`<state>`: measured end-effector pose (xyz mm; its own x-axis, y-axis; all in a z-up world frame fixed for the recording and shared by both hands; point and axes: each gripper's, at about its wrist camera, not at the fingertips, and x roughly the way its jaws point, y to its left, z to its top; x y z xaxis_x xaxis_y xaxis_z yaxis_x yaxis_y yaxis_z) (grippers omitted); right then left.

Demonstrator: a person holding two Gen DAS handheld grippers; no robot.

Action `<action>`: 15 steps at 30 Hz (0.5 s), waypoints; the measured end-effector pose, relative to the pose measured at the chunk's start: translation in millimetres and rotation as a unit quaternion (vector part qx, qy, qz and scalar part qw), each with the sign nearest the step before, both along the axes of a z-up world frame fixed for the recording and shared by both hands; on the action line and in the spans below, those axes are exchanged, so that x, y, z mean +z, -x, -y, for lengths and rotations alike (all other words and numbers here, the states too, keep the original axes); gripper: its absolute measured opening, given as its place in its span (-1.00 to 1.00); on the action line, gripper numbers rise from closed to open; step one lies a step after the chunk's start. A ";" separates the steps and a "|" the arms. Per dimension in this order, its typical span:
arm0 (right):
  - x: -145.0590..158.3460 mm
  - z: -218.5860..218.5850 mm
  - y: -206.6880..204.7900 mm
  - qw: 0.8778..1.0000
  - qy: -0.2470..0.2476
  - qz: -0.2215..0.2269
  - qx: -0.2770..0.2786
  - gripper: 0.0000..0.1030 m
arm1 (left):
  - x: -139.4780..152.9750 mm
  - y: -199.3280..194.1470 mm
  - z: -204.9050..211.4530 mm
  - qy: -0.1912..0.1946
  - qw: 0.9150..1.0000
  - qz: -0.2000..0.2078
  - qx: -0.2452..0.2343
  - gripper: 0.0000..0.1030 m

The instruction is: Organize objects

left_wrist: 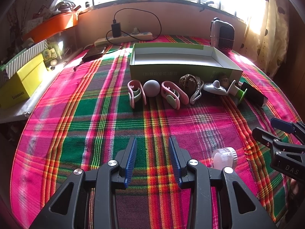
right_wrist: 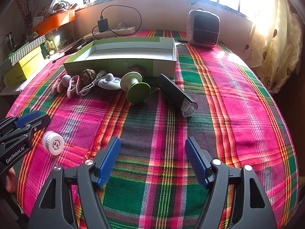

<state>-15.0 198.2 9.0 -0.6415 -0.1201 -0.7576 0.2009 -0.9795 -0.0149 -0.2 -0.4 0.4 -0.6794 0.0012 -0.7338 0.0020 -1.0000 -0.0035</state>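
Observation:
An open green and white box [left_wrist: 183, 72] [right_wrist: 122, 64] lies at the far side of the plaid cloth. In front of it lies a row: two pink clips [left_wrist: 135, 92] [left_wrist: 174, 94], a grey ball [left_wrist: 151, 88], a walnut [left_wrist: 187, 81] [right_wrist: 88, 74], a white cable [left_wrist: 197, 93], a white knob piece [left_wrist: 215, 87] [right_wrist: 109, 81], a green and white spool [left_wrist: 238, 93] [right_wrist: 135, 88] and a black case [left_wrist: 254, 93] [right_wrist: 176, 94]. A small white jar [left_wrist: 225, 157] [right_wrist: 53, 143] lies on its side between the grippers. My left gripper [left_wrist: 152, 159] and right gripper [right_wrist: 152, 162] are open and empty, low over the cloth.
A small heater [left_wrist: 223, 35] [right_wrist: 204, 28] stands at the back right. A power strip with charger [left_wrist: 124, 36] [right_wrist: 110, 31] lies along the back wall. Yellow boxes [left_wrist: 21, 82] and an orange tray [left_wrist: 51, 26] sit on the left shelf. A curtain [right_wrist: 276, 43] hangs at the right.

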 end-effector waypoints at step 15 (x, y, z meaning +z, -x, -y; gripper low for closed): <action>0.9 -9.7 -7.9 0.999 0.011 0.003 0.039 0.37 | 13.9 -28.2 4.3 -0.044 0.997 0.007 -0.062 -0.38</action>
<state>-7.1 207.9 9.9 -0.6255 -0.1872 -0.7574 0.2770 -0.9608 0.0086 27.9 -4.7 14.3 -0.6595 0.1496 -0.7367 -0.1203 -0.9884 -0.0929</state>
